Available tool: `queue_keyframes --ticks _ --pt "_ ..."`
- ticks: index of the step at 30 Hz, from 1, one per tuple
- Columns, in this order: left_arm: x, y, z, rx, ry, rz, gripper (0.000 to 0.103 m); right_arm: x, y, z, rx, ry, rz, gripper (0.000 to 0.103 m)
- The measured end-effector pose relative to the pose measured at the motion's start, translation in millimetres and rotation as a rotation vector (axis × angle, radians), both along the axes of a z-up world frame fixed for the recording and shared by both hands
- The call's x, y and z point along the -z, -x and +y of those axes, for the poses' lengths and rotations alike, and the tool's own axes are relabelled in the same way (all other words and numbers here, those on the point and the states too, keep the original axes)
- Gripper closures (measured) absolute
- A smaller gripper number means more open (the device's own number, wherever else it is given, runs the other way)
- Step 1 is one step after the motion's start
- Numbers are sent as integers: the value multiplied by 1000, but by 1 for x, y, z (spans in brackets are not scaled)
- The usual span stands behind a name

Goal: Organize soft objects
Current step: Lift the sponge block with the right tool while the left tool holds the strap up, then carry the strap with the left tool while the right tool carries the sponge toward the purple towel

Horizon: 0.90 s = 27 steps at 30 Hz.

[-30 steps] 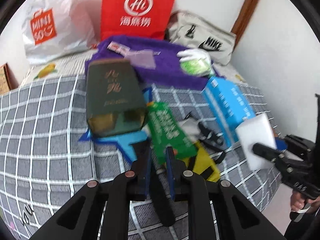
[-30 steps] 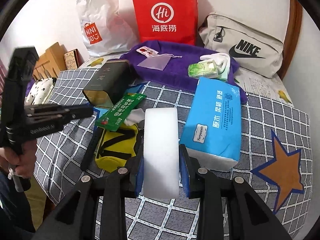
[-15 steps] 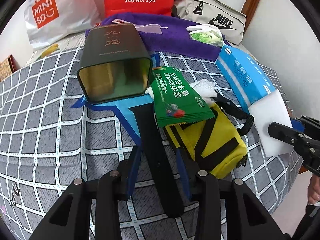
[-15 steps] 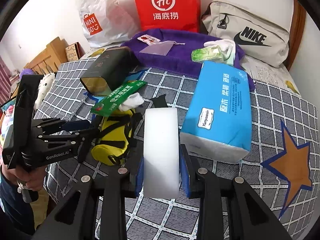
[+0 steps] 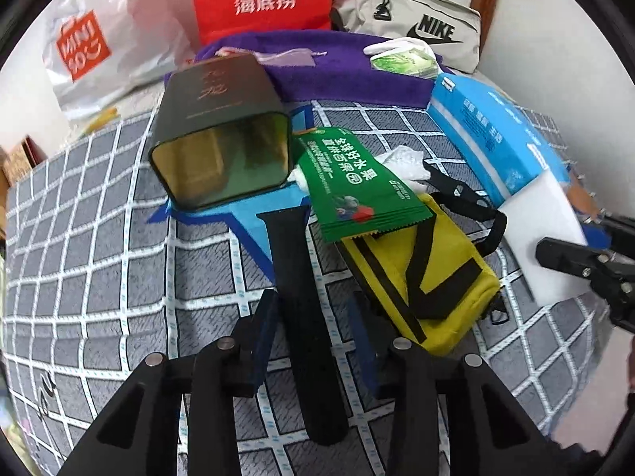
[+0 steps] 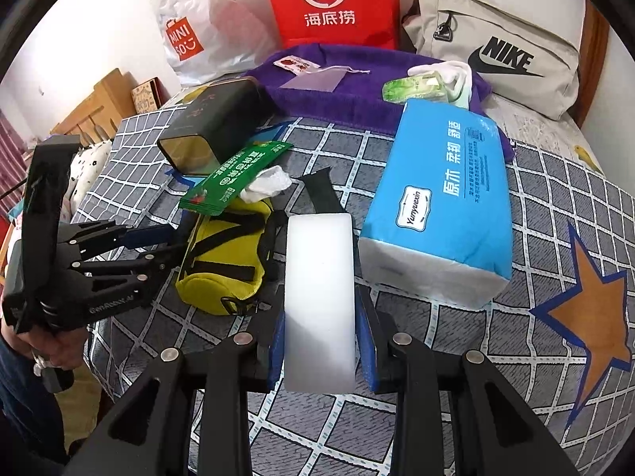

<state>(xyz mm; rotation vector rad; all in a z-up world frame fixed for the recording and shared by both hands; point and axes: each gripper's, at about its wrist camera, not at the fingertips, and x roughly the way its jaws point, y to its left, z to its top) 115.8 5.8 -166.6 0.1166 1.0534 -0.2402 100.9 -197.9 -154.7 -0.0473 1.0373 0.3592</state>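
Observation:
My right gripper [image 6: 319,341] is shut on a white sponge block [image 6: 319,297] and holds it above the bed; the block also shows in the left wrist view [image 5: 543,238]. My left gripper [image 5: 313,329] is open, its fingers either side of a long black strap [image 5: 297,277] lying on the checked bedspread [image 5: 99,258]. A yellow pouch with black straps [image 5: 420,277] lies just right of it, also seen in the right wrist view [image 6: 222,254]. A green snack packet [image 5: 357,190] rests on the pouch.
A dark green tin [image 5: 222,135] lies on its side at the left. A blue tissue pack [image 6: 440,206] lies at the right. Behind are a purple towel [image 6: 357,91], a red bag [image 6: 333,4], a Miniso bag [image 6: 190,31] and a Nike bag [image 6: 496,55].
My left gripper has opened and moved down and forward so its fingers straddle the black strap beside the yellow pouch. My right gripper still holds the sponge block, nearly still.

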Motion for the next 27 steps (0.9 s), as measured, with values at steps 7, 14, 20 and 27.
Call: queue_keyframes --ticks 7,14,20,27 --pt "-4 -5 11 -23 32 15 83 -4 0 0 -1 3 -9 72" --pt "-18 -2 17 -26 56 9 83 -22 1 2 -10 8 -47 72" --pt "-42 2 32 -50 79 -31 83 -33 -2 4 -23 5 -70 72" --pt "-65 3 42 -42 119 -74 83 -50 -11 5 -27 -3 -111 72"
